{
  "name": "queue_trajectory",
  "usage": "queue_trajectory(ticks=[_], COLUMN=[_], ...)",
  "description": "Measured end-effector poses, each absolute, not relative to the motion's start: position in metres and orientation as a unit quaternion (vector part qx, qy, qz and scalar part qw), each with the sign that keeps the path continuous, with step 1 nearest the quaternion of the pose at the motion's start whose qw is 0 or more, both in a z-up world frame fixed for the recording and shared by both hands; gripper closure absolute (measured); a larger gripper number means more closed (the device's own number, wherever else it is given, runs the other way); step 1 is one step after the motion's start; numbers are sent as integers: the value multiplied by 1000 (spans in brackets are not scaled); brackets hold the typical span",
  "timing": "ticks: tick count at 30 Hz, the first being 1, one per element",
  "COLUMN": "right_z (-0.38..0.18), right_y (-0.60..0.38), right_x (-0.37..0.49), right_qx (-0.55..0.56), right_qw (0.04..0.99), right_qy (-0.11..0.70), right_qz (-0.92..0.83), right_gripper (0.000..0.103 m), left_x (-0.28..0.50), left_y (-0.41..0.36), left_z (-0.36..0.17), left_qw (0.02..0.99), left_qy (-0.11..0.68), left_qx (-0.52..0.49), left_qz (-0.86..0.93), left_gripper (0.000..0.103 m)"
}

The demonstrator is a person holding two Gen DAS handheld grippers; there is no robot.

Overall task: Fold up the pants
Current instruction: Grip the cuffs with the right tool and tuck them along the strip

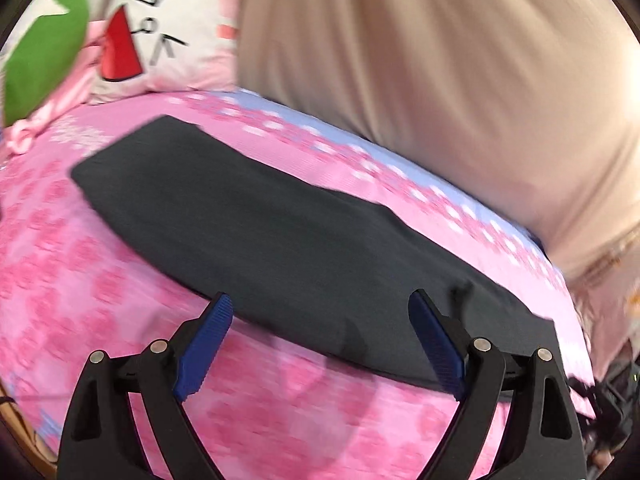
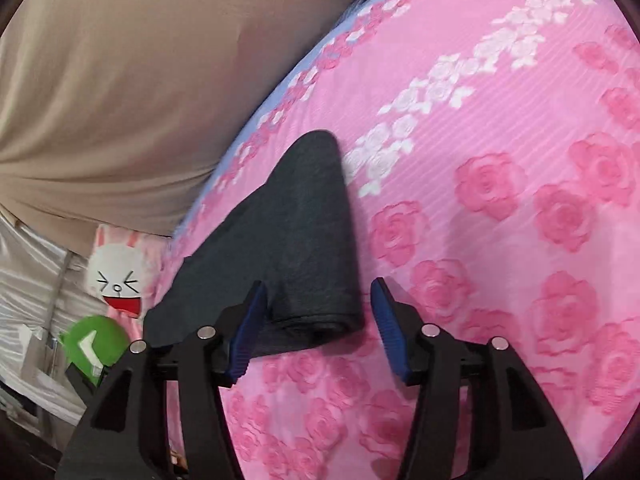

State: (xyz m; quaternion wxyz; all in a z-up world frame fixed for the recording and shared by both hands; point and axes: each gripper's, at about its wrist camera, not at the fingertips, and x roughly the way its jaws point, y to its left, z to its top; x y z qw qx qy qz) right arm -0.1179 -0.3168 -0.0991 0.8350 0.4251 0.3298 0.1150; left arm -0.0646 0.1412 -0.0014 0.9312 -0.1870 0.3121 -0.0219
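Dark pants (image 1: 280, 236) lie flat on the bed (image 1: 100, 280), pink rose sheet, already doubled into a long strip; the near end shows a rolled fold edge in the right wrist view. Left claw (image 1: 320, 344) spread wide, empty, poised over the strip's long edge. Right claw (image 2: 318, 328) parted, nothing pinched, fold end between its pads. Judgement: between folds. Next: clamp each end-corner, carry it lengthwise toward the far end.

A bed (image 1: 120, 280) with a pink rose-patterned sheet carries folded dark pants (image 1: 280, 240) near its far edge; a cartoon pillow (image 1: 180, 40) sits at one corner.
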Motion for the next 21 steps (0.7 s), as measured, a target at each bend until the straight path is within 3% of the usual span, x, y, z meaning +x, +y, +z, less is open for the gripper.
queue_trajectory(ticks=[2, 4, 11, 18, 20, 21], right_z=[-98, -87, -69, -76, -82, -79], right_y=[-304, -298, -314, -374, -379, -374], right_x=[-109, -108, -129, -160, -165, -169], right_qx=[413, 374, 255, 257, 233, 210], right_qw=[837, 861, 912, 918, 917, 920], right_qy=[337, 327, 313, 304, 323, 327], right_qz=[124, 110, 66, -7, -21, -49], right_gripper=[81, 88, 90, 89, 84, 76], left_x=[-63, -62, -66, -63, -61, -59], left_y=[127, 116, 100, 92, 88, 85], left_z=[-3, -6, 0, -3, -7, -10], left_qw=[928, 926, 929, 927, 926, 925], left_qy=[321, 331, 334, 344, 348, 352], left_qx=[-183, -178, -156, -147, -140, -137], left_qz=[-33, -34, -23, -36, -39, -42], left_gripper=[16, 16, 16, 16, 16, 16])
